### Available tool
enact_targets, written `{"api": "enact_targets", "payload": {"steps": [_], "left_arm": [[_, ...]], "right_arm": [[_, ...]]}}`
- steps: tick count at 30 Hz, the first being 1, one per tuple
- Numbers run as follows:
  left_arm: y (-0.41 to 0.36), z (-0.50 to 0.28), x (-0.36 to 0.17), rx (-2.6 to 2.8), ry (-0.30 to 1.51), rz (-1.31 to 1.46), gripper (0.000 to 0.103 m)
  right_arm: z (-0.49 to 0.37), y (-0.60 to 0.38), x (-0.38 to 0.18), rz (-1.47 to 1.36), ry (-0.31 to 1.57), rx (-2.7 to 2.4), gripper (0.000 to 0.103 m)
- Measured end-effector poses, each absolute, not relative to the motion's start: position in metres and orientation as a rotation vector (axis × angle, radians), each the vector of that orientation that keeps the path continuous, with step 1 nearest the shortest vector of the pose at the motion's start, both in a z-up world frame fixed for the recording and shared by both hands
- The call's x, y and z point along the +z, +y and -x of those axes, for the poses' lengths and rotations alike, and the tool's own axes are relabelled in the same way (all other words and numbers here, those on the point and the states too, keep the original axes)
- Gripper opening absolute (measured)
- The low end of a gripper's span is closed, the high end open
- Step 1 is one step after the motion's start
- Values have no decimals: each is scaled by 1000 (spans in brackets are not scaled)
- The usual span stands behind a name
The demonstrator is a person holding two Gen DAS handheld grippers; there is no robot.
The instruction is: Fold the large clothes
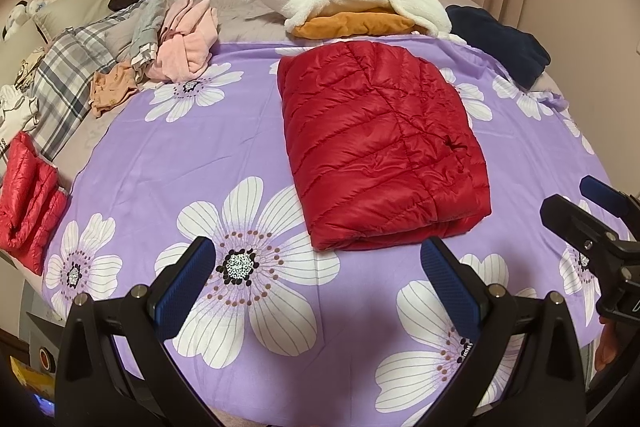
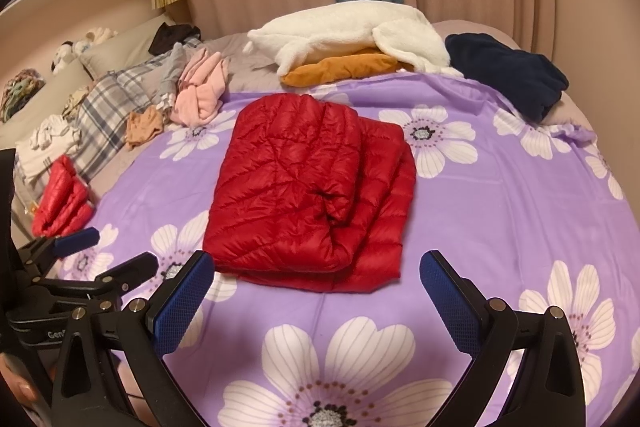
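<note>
A red quilted down jacket [image 1: 380,143] lies folded into a rectangle in the middle of the purple flowered sheet [image 1: 200,155]; in the right wrist view the jacket [image 2: 308,195] shows stacked layers. My left gripper [image 1: 320,291] is open and empty, hovering just short of the jacket's near edge. My right gripper [image 2: 316,301] is also open and empty, close to the jacket's near edge. The right gripper [image 1: 576,203] shows at the right edge of the left wrist view, and the left gripper [image 2: 108,247] shows at the lower left of the right wrist view.
A second red jacket [image 1: 28,203] lies folded at the left edge. A heap of pink, plaid and tan clothes [image 1: 160,39] sits far left. White fleece over an orange garment [image 1: 348,3] and a navy garment [image 1: 500,39] lie at the far side. Curtains hang behind.
</note>
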State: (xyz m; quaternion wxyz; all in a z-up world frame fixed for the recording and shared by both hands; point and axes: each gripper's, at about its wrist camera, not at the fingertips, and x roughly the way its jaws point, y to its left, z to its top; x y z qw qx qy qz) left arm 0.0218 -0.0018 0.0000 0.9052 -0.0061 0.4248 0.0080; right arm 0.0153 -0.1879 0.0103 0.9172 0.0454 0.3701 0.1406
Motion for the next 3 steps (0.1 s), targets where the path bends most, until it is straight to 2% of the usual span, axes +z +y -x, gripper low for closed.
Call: {"api": "enact_targets", "payload": {"steps": [3], "left_arm": [[0, -23, 0, 18, 881, 20, 103]], "right_arm": [[-15, -187, 10, -95, 762, 289, 102]]}}
